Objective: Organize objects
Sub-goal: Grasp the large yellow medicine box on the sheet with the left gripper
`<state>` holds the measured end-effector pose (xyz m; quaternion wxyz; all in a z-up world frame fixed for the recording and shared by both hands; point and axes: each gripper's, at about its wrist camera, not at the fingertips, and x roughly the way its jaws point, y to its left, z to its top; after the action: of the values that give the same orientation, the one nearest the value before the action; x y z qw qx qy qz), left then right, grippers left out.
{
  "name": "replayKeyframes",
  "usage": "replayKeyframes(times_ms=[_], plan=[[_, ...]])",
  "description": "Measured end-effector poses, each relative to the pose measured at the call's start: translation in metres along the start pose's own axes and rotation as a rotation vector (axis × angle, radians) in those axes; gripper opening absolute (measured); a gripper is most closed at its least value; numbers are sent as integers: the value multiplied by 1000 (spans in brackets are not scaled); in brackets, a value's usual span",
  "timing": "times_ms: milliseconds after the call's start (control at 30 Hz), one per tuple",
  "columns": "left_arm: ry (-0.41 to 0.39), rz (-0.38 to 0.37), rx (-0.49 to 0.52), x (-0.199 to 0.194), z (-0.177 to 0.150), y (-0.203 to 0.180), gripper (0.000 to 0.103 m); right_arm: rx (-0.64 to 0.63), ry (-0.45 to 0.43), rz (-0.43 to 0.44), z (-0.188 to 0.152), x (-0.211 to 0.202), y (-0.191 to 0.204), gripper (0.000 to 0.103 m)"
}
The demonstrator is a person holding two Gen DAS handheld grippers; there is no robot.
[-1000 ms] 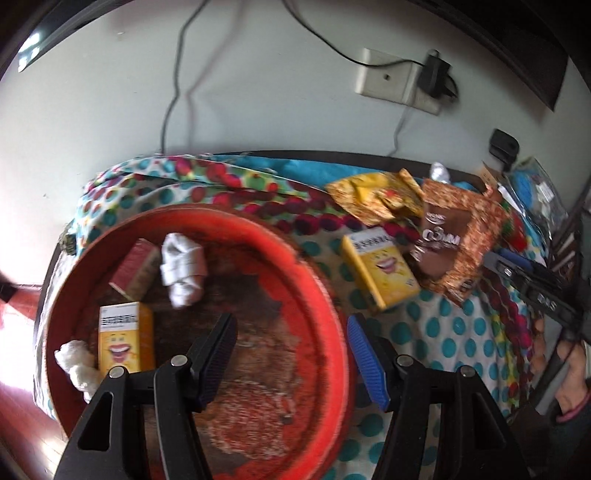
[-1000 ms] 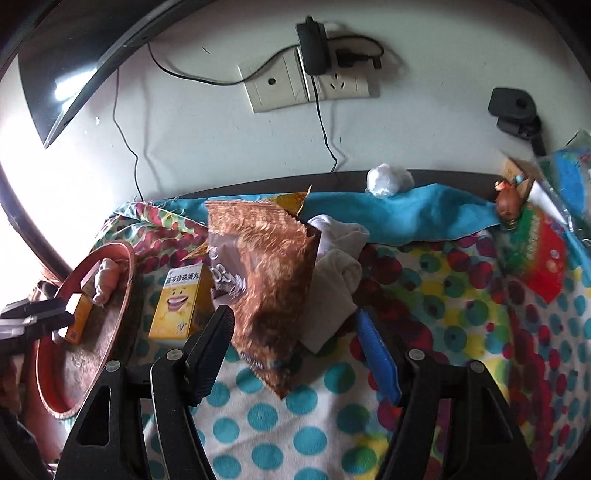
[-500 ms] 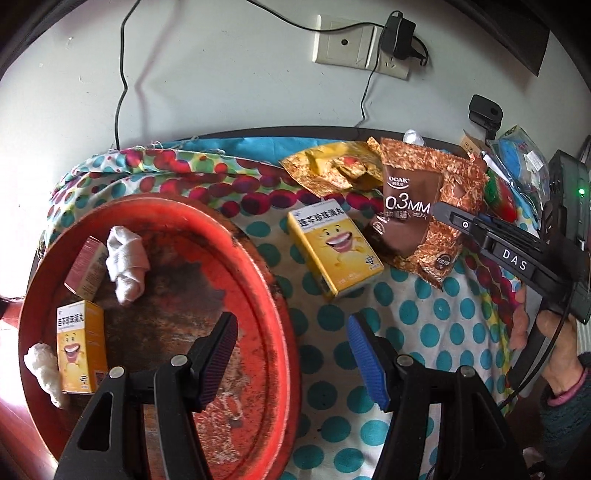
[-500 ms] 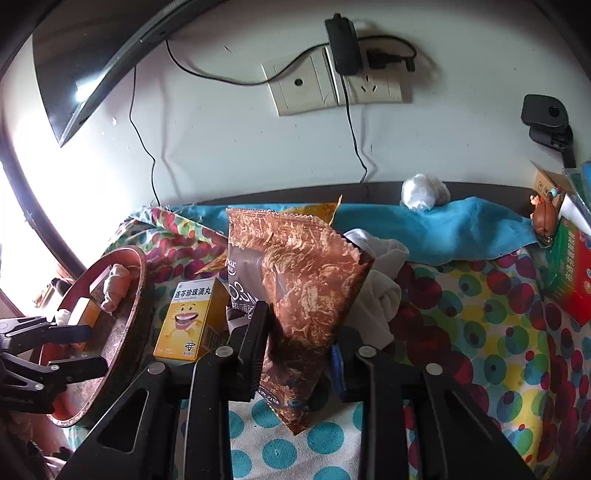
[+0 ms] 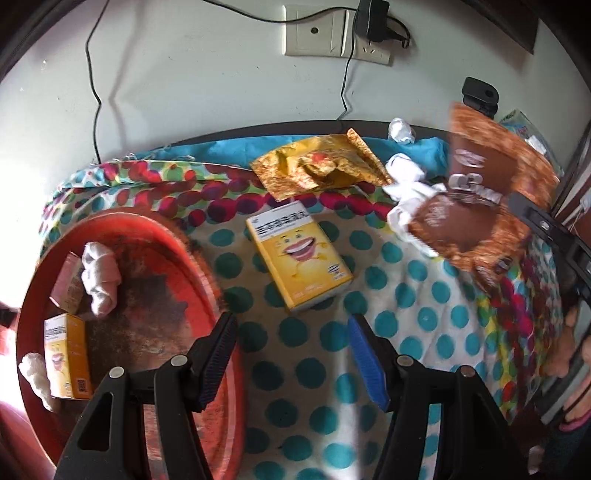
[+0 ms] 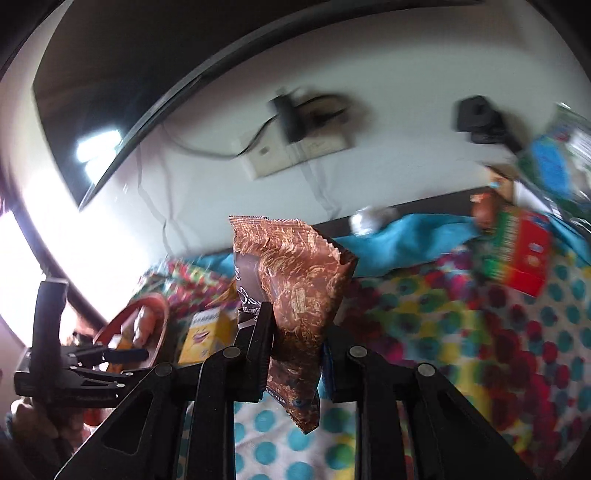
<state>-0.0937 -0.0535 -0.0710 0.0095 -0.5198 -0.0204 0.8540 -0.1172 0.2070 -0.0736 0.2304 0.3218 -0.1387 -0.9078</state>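
Note:
My right gripper (image 6: pixel 295 343) is shut on a brown snack packet (image 6: pixel 295 280), its jaws closing tight on the lower half. The packet hangs upright above the dotted cloth, and the left wrist view shows it lifted at the right (image 5: pixel 480 206). My left gripper (image 5: pixel 291 332) is open and empty, just in front of a yellow box (image 5: pixel 299 254) that lies flat on the cloth. To its left is a round red tray (image 5: pixel 207 266) holding another yellow box (image 5: pixel 66 354), a pink box (image 5: pixel 68 280), a rolled white sock (image 5: pixel 99 284) and a white wad (image 5: pixel 35 373).
A crumpled gold packet (image 5: pixel 317 166) and a white sock (image 5: pixel 406 184) lie behind the yellow box. A red and green box (image 6: pixel 517 251) sits at the far right near a blue cloth (image 6: pixel 406 236). The wall with a socket plate (image 5: pixel 317 29) stands behind the table.
My right gripper has shut on the brown packet and lifted it off the cloth. My left gripper has moved right, from above the red tray to just in front of the yellow box.

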Motion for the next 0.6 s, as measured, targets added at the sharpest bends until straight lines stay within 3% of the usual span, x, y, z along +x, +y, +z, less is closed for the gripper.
replayKeyframes(times_ms=[133,300,600], plan=[[54,2,-42,11,14,-12,64,93,-12,-36,-3,-14,-37,21],[123,33,-117,25,32,-17,65,176,-8,-11,-11,-18,-69,21],[186,95,-221,51,52,-10,67,245,-35,63,-17,-14,-88,21]])
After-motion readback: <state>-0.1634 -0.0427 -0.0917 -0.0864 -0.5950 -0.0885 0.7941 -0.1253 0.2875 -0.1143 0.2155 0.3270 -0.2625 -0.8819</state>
